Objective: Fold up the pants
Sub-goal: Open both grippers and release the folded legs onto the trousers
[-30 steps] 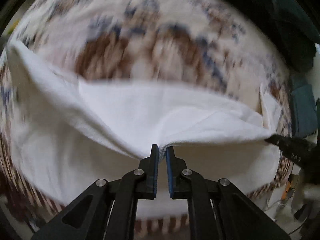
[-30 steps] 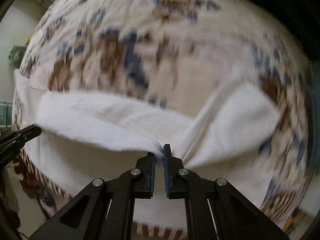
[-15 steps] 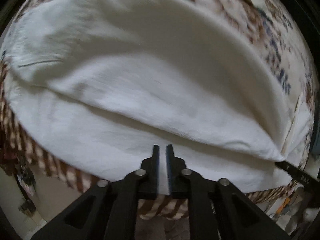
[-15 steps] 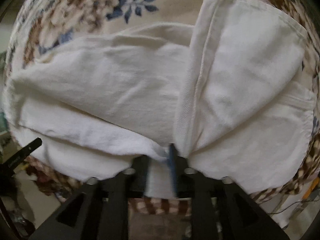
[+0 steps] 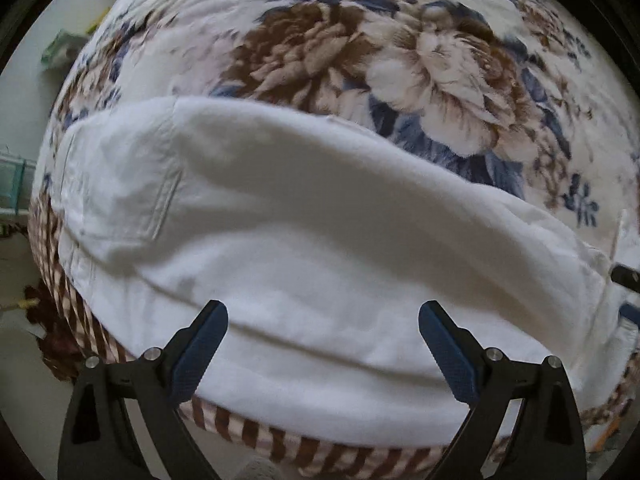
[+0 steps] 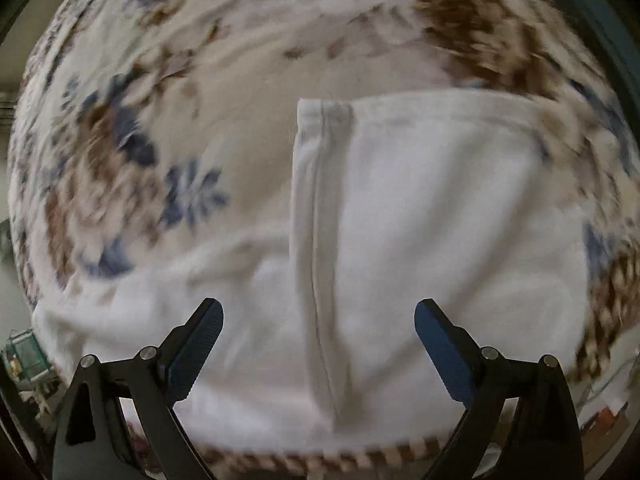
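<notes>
Over a floral bedspread [image 5: 400,52], the left gripper [image 5: 323,318] is pointing down with its jaws opening wide, nothing pinched between the blue pads [image 5: 200,344]. Below it the white pants [image 5: 320,240] are lying folded over themselves, the upper layer's rounded fold running across the view and a stitched pocket [image 5: 120,196] showing at the left end. The right gripper [image 6: 319,316] is likewise opening its jaws, the pads [image 6: 440,344] standing clear of the cloth on either side. Beneath it the pants [image 6: 440,220] are lying flat, a hemmed edge [image 6: 320,240] running up the middle of the blurred view. Beyond the pants, the bedspread's brown and blue flowers are spreading to the far side, and its striped border [image 5: 248,428] is hanging just past the near edge of the cloth.
</notes>
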Demonstrator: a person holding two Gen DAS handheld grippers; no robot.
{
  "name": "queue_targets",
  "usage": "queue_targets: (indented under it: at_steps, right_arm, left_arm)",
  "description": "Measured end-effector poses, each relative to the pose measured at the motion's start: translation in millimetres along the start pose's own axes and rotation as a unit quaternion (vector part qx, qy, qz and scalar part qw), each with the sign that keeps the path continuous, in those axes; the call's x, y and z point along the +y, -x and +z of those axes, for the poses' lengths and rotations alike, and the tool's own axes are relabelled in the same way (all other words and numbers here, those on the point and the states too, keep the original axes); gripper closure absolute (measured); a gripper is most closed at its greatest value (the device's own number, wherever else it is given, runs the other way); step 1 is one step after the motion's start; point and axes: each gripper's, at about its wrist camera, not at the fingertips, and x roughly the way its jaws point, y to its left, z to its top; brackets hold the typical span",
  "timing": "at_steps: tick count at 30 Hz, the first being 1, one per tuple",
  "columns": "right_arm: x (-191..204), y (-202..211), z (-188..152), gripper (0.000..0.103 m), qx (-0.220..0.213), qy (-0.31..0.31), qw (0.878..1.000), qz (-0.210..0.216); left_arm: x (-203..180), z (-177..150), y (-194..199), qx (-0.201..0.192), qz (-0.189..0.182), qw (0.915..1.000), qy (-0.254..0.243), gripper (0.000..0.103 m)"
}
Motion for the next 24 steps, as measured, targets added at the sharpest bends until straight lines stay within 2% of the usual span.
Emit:
queue_targets:
  at_steps: [1, 2, 3, 4, 5, 8, 10, 13, 16, 19, 20, 21, 22, 23, 24]
  right_arm:
    - [2, -15, 7, 0.012, 0.008, 0.003, 1.000, -0.007]
    - [1, -24, 12, 0.034, 0.015, 0.010, 1.000, -0.024]
    - [-4, -24, 13, 0.052, 0.007, 0.013, 0.999, -0.049]
    - [-8, -18, 10, 0.086, -0.010, 0.008, 0.998, -0.058]
    - [-19, -8, 5, 0.095, -0.027, -0.005, 0.998, -0.050]
    - [-74, 33, -30, 0.096, -0.072, -0.081, 0.993, -0.034]
    - [-120, 52, -65, 0.096, -0.086, -0.147, 0.985, -0.031]
    - [-176, 48, -114, 0.096, -0.070, -0.239, 0.968, 0.007]
    - [-211, 24, -141, 0.094, -0.036, -0.274, 0.961, 0.032]
    - [-224, 14, -153, 0.081, -0.021, -0.279, 0.959, 0.049]
    - [-226, 19, -158, 0.068, -0.023, -0.281, 0.958, 0.047]
    - [-223, 22, -162, 0.059, -0.027, -0.281, 0.958, 0.044]
    - [-220, 29, -169, 0.041, -0.033, -0.280, 0.958, 0.045]
    - [-217, 37, -177, 0.029, -0.038, -0.279, 0.959, 0.047]
    - [-210, 39, -183, 0.027, -0.040, -0.274, 0.959, 0.050]
  left_arm:
    - [-5, 2, -3, -0.008, 0.007, 0.9999, -0.005, 0.005]
    - [-6, 1, -3, -0.013, 0.013, 0.9998, -0.011, 0.005]
    - [-10, -4, 1, -0.014, 0.012, 0.9997, -0.016, 0.005]
    - [-13, -2, 3, -0.013, 0.007, 0.9997, -0.019, 0.005]
    - [-16, 2, 4, -0.011, 0.006, 0.9997, -0.019, 0.005]
    - [-20, -3, 12, -0.007, 0.006, 0.9998, -0.020, 0.005]
    - [-16, -16, 15, 0.001, -0.002, 0.9999, -0.016, 0.005]
    - [-21, -28, 18, 0.007, -0.006, 0.9999, -0.015, 0.005]
    - [-25, -36, 11, 0.015, -0.005, 0.9996, -0.022, 0.005]
    - [-23, -39, 6, 0.014, -0.004, 0.9996, -0.023, 0.005]
    - [-20, -41, 8, 0.008, -0.006, 0.9997, -0.022, 0.005]
    - [-16, -41, 9, 0.004, -0.008, 0.9998, -0.019, 0.005]
    - [-7, -40, 8, 0.001, -0.011, 0.9998, -0.014, 0.005]
    - [3, -40, 10, 0.000, -0.020, 0.9998, -0.005, 0.005]
    - [12, -40, 10, 0.002, -0.027, 0.9996, 0.005, 0.005]
